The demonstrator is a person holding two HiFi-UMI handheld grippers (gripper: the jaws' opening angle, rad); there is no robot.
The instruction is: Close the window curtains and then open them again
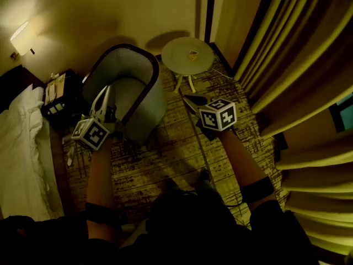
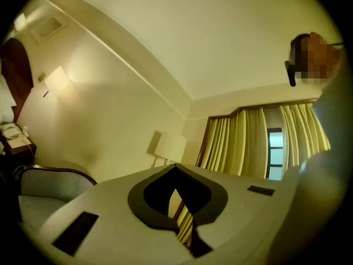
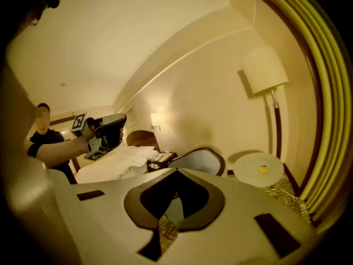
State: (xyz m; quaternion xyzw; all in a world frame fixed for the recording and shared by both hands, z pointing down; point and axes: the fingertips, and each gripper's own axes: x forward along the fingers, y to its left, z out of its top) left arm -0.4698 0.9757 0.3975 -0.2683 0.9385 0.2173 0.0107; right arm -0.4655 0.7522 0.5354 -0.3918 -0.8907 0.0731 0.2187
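The heavy yellow-gold pleated curtains (image 1: 298,65) fill the right side of the head view, hanging in deep vertical folds from above down to the floor. In the left gripper view the curtains (image 2: 242,142) stand in two panels drawn close to each other, with a narrow strip of bluish window glass (image 2: 274,153) showing between them. A small patch of the same glass (image 1: 342,112) shows between the folds at the right edge of the head view. In the right gripper view the curtains (image 3: 314,93) curve along the right edge beside a dark frame.

A white-sheeted bed (image 1: 22,148) lies along the left. A brown patterned carpet (image 1: 165,159) covers the floor. A grey tub armchair with a dark rim (image 1: 132,93) stands in the middle. Beyond it, close to the curtains, stands a pale round side table (image 1: 187,54), and behind that the dark pole of a floor lamp (image 1: 209,10). A dark nightstand (image 1: 58,95) sits between the bed and the armchair.

The left gripper (image 1: 103,95) is held over the armchair's near side, well apart from the curtains. Its own view shows the jaws of the left gripper (image 2: 175,167) closed tip to tip with nothing between them. The right gripper (image 1: 190,99) is held over the carpet between the armchair and the curtains, touching neither. In its own view the right gripper (image 3: 176,171) likewise has its jaws together and holds nothing.
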